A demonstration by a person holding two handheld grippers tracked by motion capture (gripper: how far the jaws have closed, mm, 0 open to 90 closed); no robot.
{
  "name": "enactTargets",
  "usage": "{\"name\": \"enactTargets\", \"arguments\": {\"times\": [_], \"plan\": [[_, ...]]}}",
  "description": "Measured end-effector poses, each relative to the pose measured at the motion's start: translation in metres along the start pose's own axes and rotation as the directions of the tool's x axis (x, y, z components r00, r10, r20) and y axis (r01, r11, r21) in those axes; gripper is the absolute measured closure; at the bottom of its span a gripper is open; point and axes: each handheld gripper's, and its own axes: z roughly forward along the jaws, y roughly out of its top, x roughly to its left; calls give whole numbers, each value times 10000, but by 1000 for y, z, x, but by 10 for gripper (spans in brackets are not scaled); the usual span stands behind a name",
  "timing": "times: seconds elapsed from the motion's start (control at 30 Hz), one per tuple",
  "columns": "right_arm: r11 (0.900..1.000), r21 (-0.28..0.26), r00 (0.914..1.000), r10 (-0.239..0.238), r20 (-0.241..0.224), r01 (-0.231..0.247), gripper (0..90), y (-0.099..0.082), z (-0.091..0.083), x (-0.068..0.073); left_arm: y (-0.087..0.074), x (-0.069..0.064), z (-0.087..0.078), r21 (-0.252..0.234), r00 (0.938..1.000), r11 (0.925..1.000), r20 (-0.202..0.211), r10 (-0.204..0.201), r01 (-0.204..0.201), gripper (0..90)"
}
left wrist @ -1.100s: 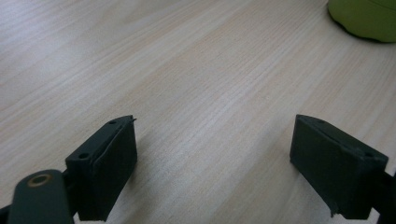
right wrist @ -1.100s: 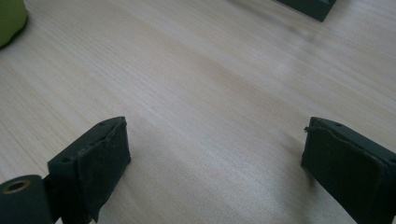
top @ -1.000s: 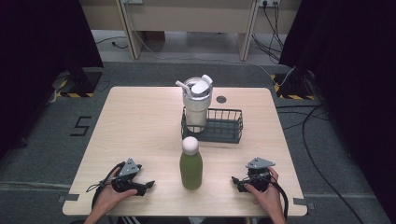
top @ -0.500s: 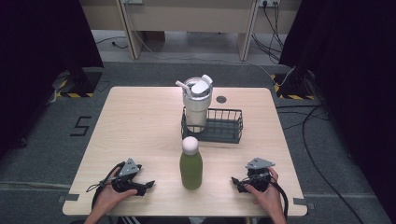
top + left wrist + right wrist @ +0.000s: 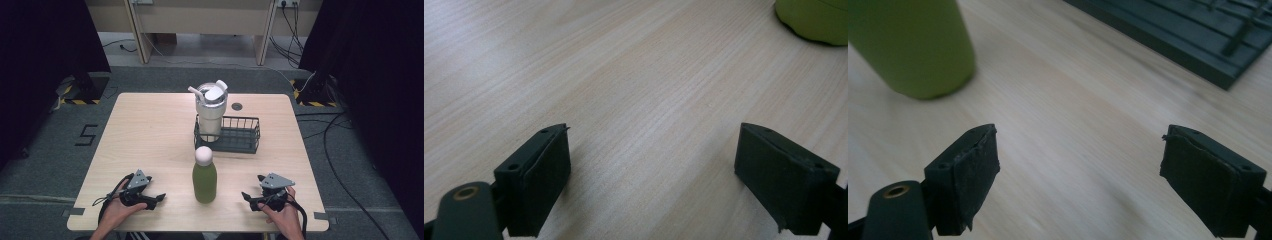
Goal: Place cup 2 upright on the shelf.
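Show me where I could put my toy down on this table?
The bare wooden table left of the dark wire basket and grey lidded tumbler is free. The middle is crowded, with the green bottle between both grippers.

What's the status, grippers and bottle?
Left gripper open, right gripper open, both on table. Green bottle upright between them, untouched. Nothing blocking.

Tabletop (image 5: 150, 130) evenly lit from above, pale wood bright; room beyond left and right edges falls to near black. Shadows soft, short, close under things. High view slightly soft. Gripper views: jaws sharp, green bottle (image 5: 913, 45) and far wood blurred; no strong glare.
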Motion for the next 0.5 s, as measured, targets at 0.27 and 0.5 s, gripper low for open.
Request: {"name": "enactTargets", "arguments": {"times": [0.27,0.5], "plan": [[9948,-914,9957,-528,-765,457,160,14,-5,21,0,0,0,0,10000,10000,-7,-4,4,142],[9873,-1330,9877,-1033,-1174,875,161,23,-6,37,0,0,0,0,10000,10000,-20,-16,16,142]]}}
